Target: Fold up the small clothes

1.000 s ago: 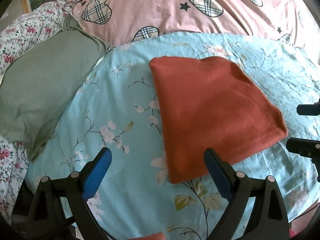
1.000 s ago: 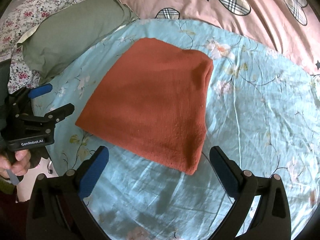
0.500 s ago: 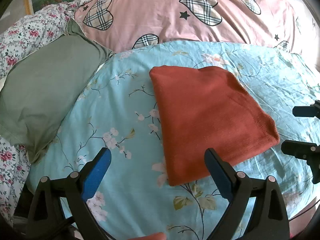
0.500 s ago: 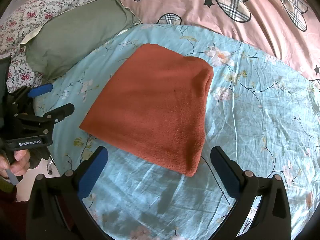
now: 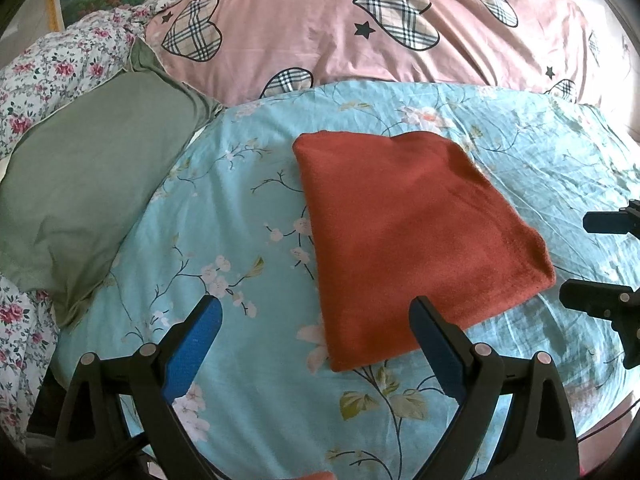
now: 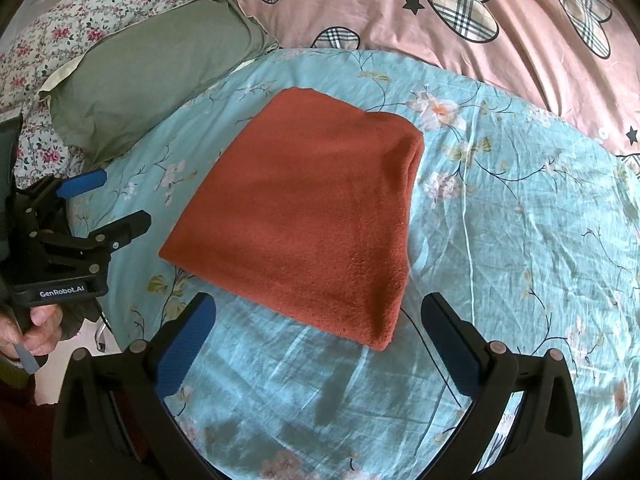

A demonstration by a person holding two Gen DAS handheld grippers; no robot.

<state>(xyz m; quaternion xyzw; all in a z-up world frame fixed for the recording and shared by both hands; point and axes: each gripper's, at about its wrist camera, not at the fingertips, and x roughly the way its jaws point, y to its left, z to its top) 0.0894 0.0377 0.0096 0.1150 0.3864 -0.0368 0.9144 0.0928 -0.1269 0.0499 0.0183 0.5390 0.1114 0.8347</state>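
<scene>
A rust-red garment (image 5: pixel 412 236) lies folded into a flat rectangle on the light blue floral sheet (image 5: pixel 240 240); it also shows in the right wrist view (image 6: pixel 308 216). My left gripper (image 5: pixel 316 320) is open and empty, held above the sheet just in front of the garment's near left corner. My right gripper (image 6: pixel 320 320) is open and empty, held above the garment's near right corner. Each gripper shows at the edge of the other's view: the right gripper (image 5: pixel 592 256) and the left gripper (image 6: pixel 100 200).
A green pillow (image 5: pixel 84 200) lies left of the garment. A pink quilt with plaid hearts (image 5: pixel 360 32) lies behind it. A floral quilt (image 5: pixel 60 76) is at the far left. The bed's front edge is under the grippers.
Both grippers have drawn back and up from the garment, so it looks smaller and farther. The garment has stayed folded and still.
</scene>
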